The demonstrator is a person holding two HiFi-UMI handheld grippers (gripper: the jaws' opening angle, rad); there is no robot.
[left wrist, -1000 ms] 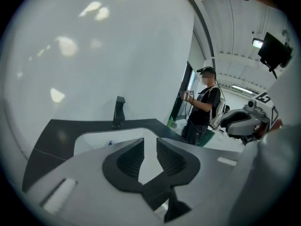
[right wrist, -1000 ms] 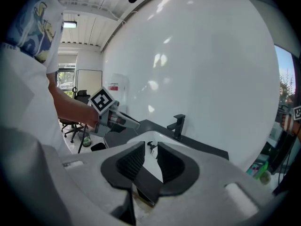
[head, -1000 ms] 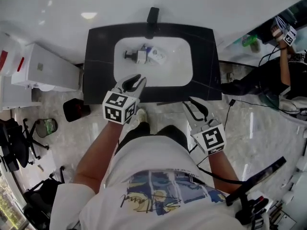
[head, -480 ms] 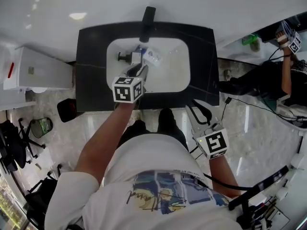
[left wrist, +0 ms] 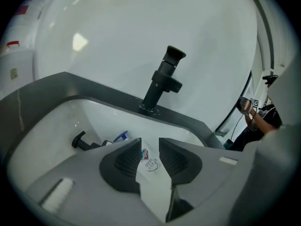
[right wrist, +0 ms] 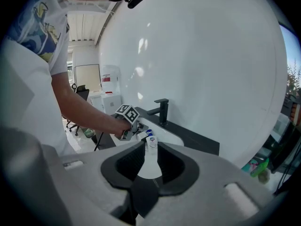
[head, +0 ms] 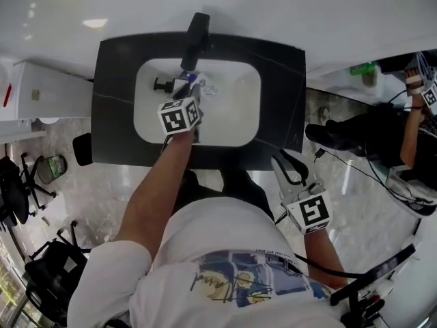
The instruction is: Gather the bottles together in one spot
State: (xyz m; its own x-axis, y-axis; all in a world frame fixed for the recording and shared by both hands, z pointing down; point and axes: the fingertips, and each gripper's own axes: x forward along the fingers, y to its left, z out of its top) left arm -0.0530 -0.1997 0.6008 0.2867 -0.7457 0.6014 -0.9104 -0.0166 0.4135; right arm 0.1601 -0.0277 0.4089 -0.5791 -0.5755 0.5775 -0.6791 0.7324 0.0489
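Observation:
Several small bottles lie bunched at the far left of the white basin (head: 235, 111): a white labelled bottle (head: 207, 87) and a black pump head (head: 162, 84) among them. My left gripper (head: 192, 96) reaches down into the basin over them. Its jaws have just been opening. In the left gripper view the white labelled bottle (left wrist: 149, 163) fills the gap between the jaws of the left gripper (left wrist: 150, 147), and I cannot see the pads pressing on it. My right gripper (head: 285, 161) hangs in front of the counter, open a little and empty. Its own view looks past the right gripper (right wrist: 150, 147) at the bottle (right wrist: 151, 142).
A black faucet (head: 194, 34) stands behind the basin in a black countertop (head: 283, 91). A white cabinet (head: 41, 94) is at the left. Another person (head: 410, 121) is at the far right, near a ledge with a green bottle (head: 365, 69).
My left gripper has gone from the counter's front edge forward and down into the basin, onto the bottles. My right gripper has drifted a little to the right, still in front of the counter.

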